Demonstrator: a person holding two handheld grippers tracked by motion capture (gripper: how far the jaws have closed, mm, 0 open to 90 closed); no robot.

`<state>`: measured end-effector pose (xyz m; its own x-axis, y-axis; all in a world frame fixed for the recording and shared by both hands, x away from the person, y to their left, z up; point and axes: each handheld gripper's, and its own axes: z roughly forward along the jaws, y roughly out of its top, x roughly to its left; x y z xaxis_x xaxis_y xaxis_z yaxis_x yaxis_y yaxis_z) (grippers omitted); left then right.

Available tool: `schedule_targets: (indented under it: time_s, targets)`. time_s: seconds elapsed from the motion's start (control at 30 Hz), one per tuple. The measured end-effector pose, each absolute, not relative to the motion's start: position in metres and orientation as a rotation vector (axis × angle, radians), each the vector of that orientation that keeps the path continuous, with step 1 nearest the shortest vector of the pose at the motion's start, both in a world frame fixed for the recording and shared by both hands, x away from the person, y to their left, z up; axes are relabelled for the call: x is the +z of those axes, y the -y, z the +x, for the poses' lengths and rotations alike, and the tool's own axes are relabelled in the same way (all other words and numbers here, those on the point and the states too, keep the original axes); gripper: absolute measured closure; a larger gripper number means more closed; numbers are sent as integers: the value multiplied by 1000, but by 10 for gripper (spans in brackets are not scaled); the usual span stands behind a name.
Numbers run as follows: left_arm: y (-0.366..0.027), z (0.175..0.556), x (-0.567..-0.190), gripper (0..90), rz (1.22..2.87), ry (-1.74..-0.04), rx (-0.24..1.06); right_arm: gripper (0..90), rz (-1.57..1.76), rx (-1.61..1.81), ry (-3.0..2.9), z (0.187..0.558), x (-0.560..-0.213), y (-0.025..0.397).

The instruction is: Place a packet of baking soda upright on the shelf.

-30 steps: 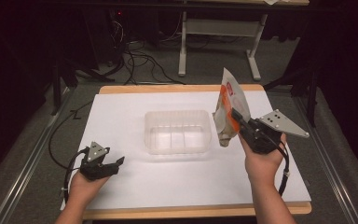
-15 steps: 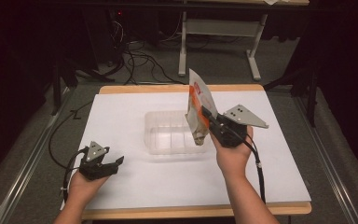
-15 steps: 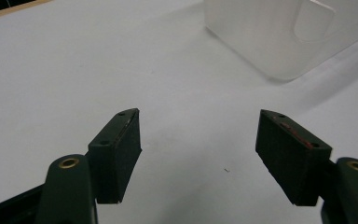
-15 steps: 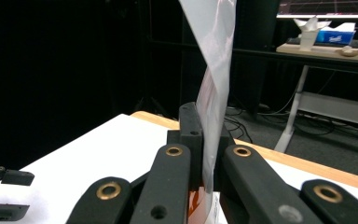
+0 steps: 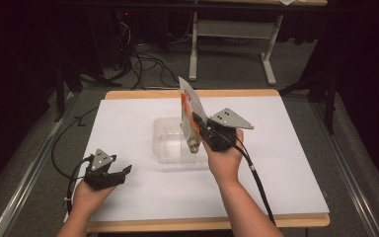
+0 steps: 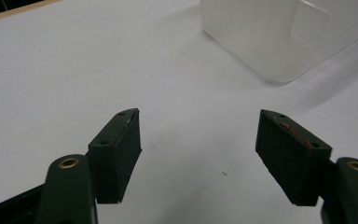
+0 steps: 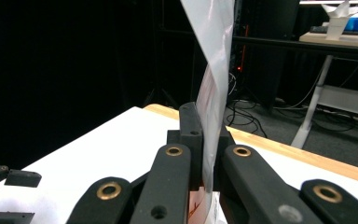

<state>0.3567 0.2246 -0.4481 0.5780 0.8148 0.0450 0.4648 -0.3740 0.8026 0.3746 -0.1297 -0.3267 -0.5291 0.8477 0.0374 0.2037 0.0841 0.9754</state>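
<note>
— Starting at the left: what is listed there?

— Item one, the left gripper point(image 5: 109, 174). It is rested low on the white table point(image 5: 128, 123) near the front-left corner, held in the left hand point(image 5: 90, 196). Its jaws are seen well apart in the left gripper view, with nothing between them; bare table surface is seen through the gap.

— And in the middle?

— Item two, a clear plastic container point(image 5: 170, 143), open-topped and apparently empty. It is set on the table between the two grippers, forward and to the right of the left gripper. A corner of it point(image 6: 279, 37) is seen ahead of the left jaws.

— To the right?

— Item three, the right gripper point(image 5: 205, 129), clamped on a flat packet point(image 5: 190, 111) with orange print. The packet point(image 7: 214, 84) is pinched edge-on between the closed jaws. Its long axis is held close to upright, tilted slightly, and its lower end is hung over the container's right portion.

— Which relation is judged decisive?

— The packet lies directly above the container. A lowering and release is judged likely. The right hand point(image 5: 224, 160) is the nearer one.
</note>
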Motion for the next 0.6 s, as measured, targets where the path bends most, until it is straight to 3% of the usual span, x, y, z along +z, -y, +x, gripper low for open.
schedule_targets:
  time_s: [0.6]
  targets:
    - [-225,358,-448,313,2013,-1024,569,900,1043,1482,-1856,402,-346,93]
